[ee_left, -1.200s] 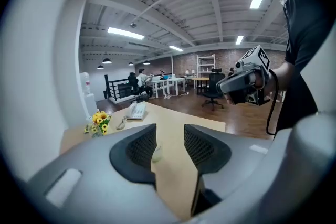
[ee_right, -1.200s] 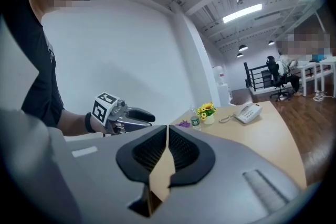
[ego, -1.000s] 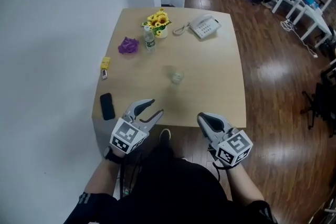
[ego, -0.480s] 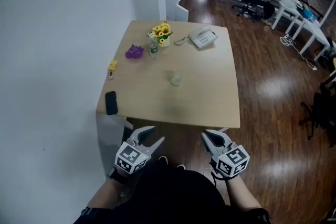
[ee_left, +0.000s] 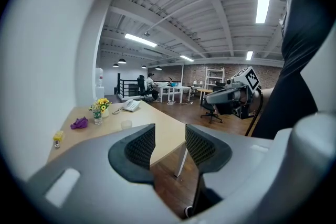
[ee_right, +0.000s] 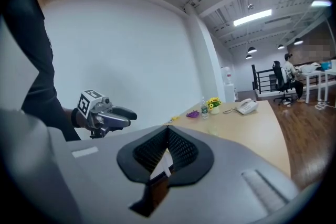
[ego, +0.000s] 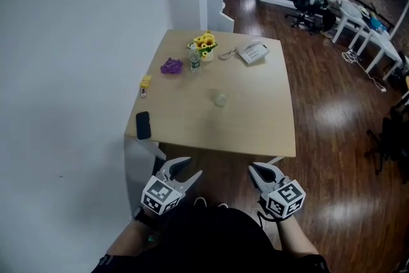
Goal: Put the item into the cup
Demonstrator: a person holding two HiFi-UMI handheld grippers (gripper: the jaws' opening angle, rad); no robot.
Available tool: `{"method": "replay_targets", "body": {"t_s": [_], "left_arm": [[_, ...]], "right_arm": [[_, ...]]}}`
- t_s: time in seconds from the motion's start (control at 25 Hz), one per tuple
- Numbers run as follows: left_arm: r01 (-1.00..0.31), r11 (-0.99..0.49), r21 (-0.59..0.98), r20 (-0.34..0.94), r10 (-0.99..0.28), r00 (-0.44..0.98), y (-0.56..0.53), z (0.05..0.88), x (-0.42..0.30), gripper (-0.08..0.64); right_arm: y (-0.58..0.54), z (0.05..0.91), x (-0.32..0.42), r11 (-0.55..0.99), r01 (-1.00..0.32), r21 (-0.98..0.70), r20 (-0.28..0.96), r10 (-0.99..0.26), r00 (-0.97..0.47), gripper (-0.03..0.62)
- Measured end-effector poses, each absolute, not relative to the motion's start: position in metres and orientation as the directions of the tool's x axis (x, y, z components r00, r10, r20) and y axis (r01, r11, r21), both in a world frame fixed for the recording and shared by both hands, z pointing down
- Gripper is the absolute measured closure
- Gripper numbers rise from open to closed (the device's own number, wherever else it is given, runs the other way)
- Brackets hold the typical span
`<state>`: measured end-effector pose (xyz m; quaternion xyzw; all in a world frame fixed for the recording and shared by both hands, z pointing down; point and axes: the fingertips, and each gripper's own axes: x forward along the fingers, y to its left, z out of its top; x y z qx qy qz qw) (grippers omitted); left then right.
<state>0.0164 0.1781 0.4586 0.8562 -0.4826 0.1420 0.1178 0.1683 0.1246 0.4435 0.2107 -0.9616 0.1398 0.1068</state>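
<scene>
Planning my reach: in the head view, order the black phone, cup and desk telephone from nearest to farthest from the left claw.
From the left claw:
1. Black phone: near, on the left.
2. Cup: middle.
3. Desk telephone: far, on the right.

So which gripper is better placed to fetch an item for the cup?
Left, likely: the left gripper has its jaws apart, and the yellow item and purple item lie on its side. The right gripper is shut.
</scene>
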Motion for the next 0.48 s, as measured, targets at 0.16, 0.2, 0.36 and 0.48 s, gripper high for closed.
{"method": "replay_targets", "body": {"t_s": [0.16,0.2,0.36,0.48], "left_arm": [[-0.861,-0.505,0.057,0.349,-0.798,0.491,0.184,0.457,0.003,0.387],[-0.861,-0.505,0.057,0.344,-0.8,0.492,0.184,0.457,0.0,0.387],[-0.856,-0.514,0.057,0.335,-0.798,0.501,0.184,0.456,-0.009,0.387],[-0.855,-0.515,0.063,0.331,-0.797,0.505,0.182,0.457,-0.016,0.387]], "right_arm": [[0.134,0.438,0.154,0.876,-0.431,-0.214,0.253,-0.377,-0.891,0.584],[0.135,0.438,0.151,0.878,-0.43,-0.21,0.255,-0.376,-0.891,0.584],[0.138,0.437,0.144,0.876,-0.439,-0.2,0.271,-0.381,-0.884,0.584],[0.137,0.437,0.14,0.876,-0.443,-0.189,0.273,-0.387,-0.881,0.584]]}}
